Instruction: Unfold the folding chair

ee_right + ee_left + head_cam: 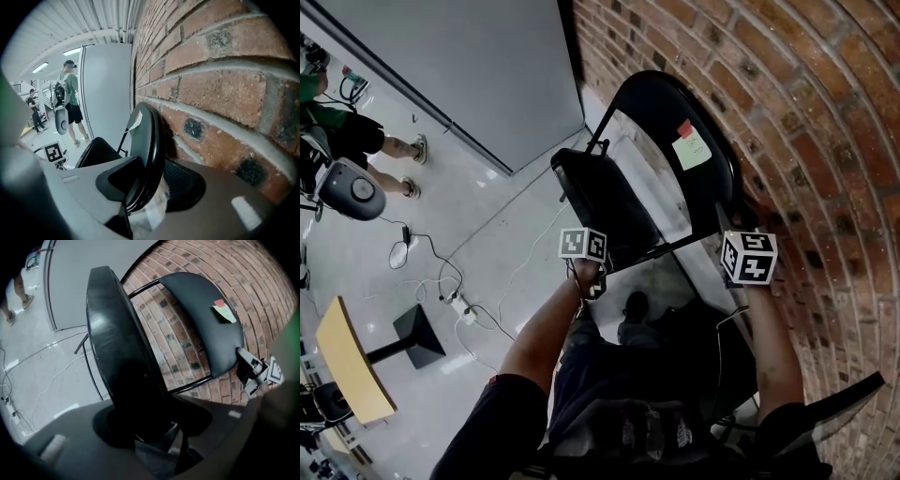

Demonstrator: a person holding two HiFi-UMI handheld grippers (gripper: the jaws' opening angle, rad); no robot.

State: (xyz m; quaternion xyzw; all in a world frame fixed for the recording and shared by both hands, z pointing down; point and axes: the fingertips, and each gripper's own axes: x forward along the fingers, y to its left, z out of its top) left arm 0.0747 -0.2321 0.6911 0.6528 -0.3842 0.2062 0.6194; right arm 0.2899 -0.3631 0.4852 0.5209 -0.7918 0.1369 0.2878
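Ceiling (61,33) past chair (147,154), right gripper view

Folding chair (661,84) stands close against brick wall (825,141), wall on its right. Seat (600,197) left of backrest (719,187); note (692,148) stuck on backrest. Left gripper (586,262) clamps seat's near edge, right gripper (748,258) clamps backrest's near edge beside wall. Panel (459,66) behind chair, leftward. Table (352,366) and cables (441,281) on floor (516,244) far left, person (356,141) beyond.
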